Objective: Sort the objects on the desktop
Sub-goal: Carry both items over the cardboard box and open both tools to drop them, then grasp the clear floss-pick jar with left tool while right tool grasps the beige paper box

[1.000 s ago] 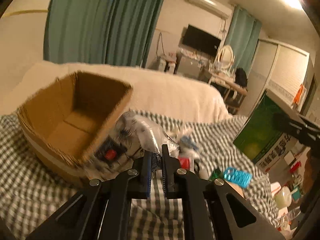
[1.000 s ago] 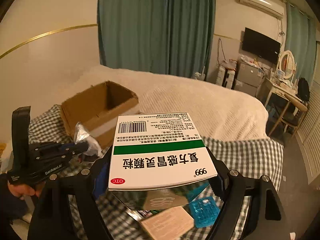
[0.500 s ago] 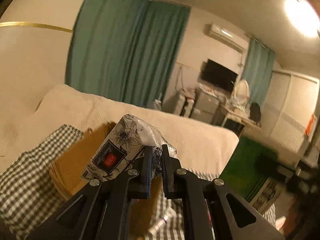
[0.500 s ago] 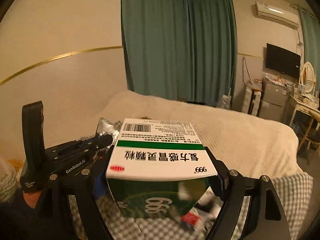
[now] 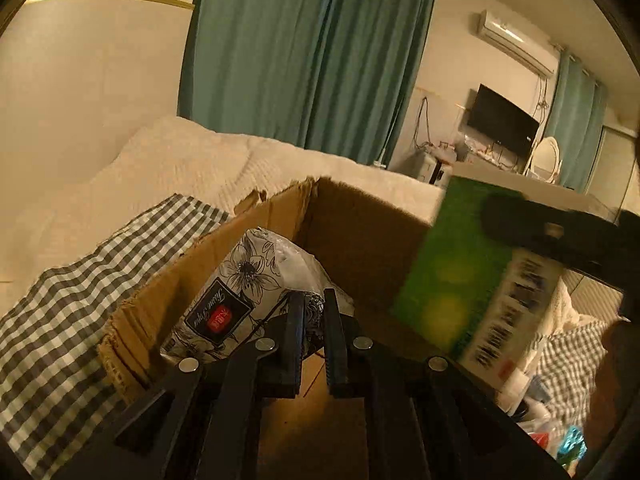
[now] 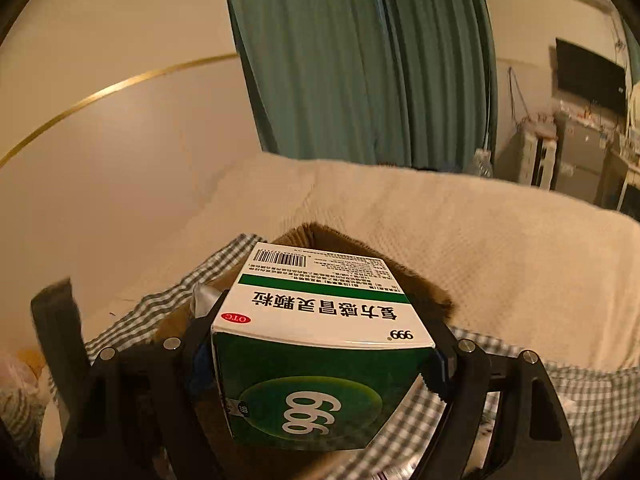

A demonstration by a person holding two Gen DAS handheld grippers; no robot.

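Observation:
In the left wrist view my left gripper point(image 5: 314, 312) is shut on the clear wrapper edge of a flower-printed tissue pack point(image 5: 248, 280). The pack hangs inside the open top of a brown cardboard box point(image 5: 360, 232). In the right wrist view my right gripper point(image 6: 320, 344) is shut on a green and white medicine box point(image 6: 320, 312), gripped by its two sides. It hovers over the cardboard box point(image 6: 424, 284), which it mostly hides. From the left wrist that medicine box point(image 5: 460, 272) appears blurred above the box's right wall.
The cardboard box sits on a grey checked cloth point(image 5: 60, 300) spread over a cream blanket point(image 6: 480, 232). Several small packets point(image 5: 560, 436) lie on the cloth at the lower right. Teal curtains and a wall stand behind the bed.
Both grippers swung left to the cardboard box. The tissue pack left the pile of items and now hangs in the box opening. The medicine box now hovers over the box.

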